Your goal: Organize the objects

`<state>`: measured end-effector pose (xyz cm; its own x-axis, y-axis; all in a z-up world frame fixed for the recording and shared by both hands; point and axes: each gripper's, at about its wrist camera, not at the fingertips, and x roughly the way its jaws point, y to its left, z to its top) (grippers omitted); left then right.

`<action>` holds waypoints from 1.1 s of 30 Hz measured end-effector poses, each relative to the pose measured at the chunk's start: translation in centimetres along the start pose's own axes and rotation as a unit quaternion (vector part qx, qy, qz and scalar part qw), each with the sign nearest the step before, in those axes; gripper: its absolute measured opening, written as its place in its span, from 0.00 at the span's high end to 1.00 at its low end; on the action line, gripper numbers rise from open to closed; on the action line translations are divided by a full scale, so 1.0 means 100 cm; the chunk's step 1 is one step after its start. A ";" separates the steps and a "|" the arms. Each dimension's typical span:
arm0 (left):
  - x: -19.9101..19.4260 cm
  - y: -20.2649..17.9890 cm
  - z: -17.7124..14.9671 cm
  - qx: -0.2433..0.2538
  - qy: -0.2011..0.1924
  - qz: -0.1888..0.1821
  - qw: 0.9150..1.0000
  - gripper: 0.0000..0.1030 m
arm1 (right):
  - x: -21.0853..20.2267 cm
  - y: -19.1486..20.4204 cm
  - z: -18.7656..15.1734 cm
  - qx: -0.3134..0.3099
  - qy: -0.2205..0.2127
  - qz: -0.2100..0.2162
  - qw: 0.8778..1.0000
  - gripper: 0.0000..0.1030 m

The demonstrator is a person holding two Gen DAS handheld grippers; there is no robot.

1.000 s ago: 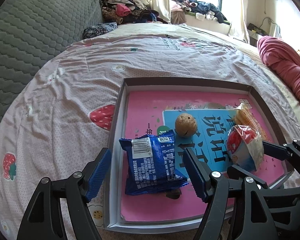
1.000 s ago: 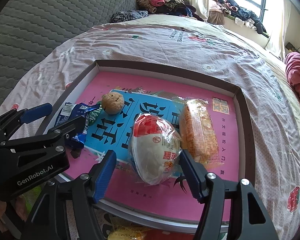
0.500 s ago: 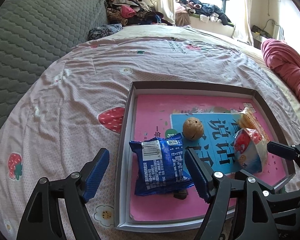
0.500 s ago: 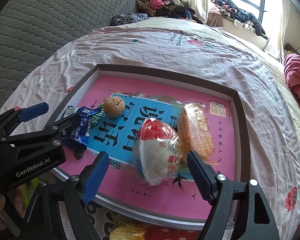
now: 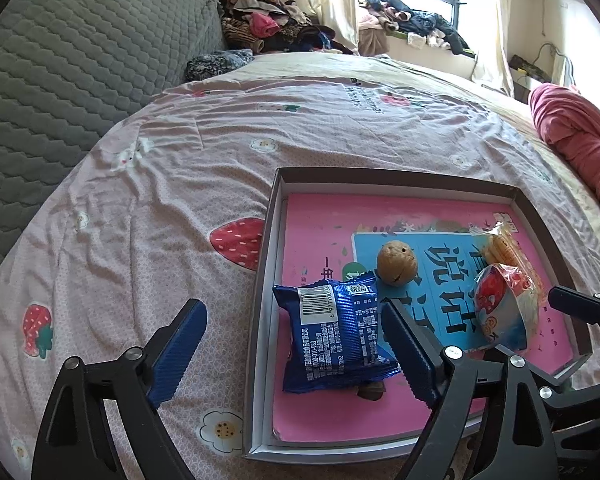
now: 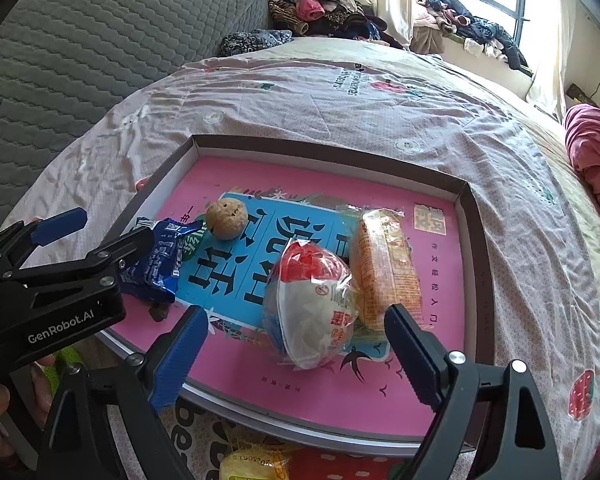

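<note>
Left gripper: jaws opening, wide apart, holding nothing; blue packet lies between the 2 pads without contact.
Right gripper: jaws opening, wide apart, holding nothing; wrapped bun sits just ahead, in the gap, pads clear of it.
Blue packet: flat foil pillow pack, crinkled, barcode face up; long axis runs away from the left gripper, roughly along its pointing line. Directly ahead of the left gripper, nearer its right pad.
Wrapped bun: rounded, soft-looking, in clear glossy film with red print; long axis points away from the right gripper, slightly leftward.
Orange snack pack: oblong, clear wrapper, touching the bun on its right side, ahead of the right pad.
Walnut: round, rough brown shell; beyond both grippers, between packet and bun, apart from each.
Tray: shallow cardboard box lid, grey rim, pink-and-blue printed book lining it; all 4 items inside.
Bedsheet: wrinkled pink cotton, strawberry print, under the tray.
Nearer hand: left for packet, right for bun.
Judgement: both items appear released; any regrasp would close across the short axis.
</note>
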<state>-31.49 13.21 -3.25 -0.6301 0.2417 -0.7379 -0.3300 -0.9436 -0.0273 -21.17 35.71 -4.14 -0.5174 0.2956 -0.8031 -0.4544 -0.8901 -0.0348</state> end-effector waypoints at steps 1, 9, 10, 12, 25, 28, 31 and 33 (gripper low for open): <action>0.000 0.000 0.000 0.000 0.001 0.000 1.000 0.13 | 0.000 0.000 0.000 0.001 0.000 -0.001 1.000 0.11; 0.000 0.003 0.001 -0.006 0.002 0.005 1.000 0.13 | -0.008 -0.005 0.002 0.010 -0.013 -0.004 1.000 0.07; -0.001 0.004 0.002 -0.009 0.002 0.006 1.000 0.13 | -0.009 -0.006 0.003 0.012 -0.016 -0.004 1.000 0.06; -0.003 0.006 0.002 -0.011 0.000 0.006 1.000 0.13 | -0.011 -0.007 0.004 0.013 -0.020 -0.005 1.000 0.05; -0.019 0.010 0.006 -0.013 -0.018 -0.001 1.000 0.13 | -0.035 -0.009 0.007 0.023 -0.057 -0.010 0.998 0.01; -0.023 0.011 0.007 -0.014 -0.021 0.001 1.000 0.13 | -0.038 -0.011 0.007 0.029 -0.063 -0.011 0.998 0.01; -0.030 0.013 0.008 -0.015 -0.026 0.001 1.000 0.13 | -0.046 -0.012 0.008 0.036 -0.064 -0.005 0.997 0.01; -0.037 0.013 0.007 -0.015 -0.028 0.006 0.999 0.13 | -0.053 -0.012 0.007 0.040 -0.061 0.000 0.997 0.01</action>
<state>-30.11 11.23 -0.07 -0.6732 0.2418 -0.6988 -0.3009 -0.9528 -0.0398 -18.39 35.47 0.59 -0.5999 0.3403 -0.7241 -0.5085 -0.8609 0.0166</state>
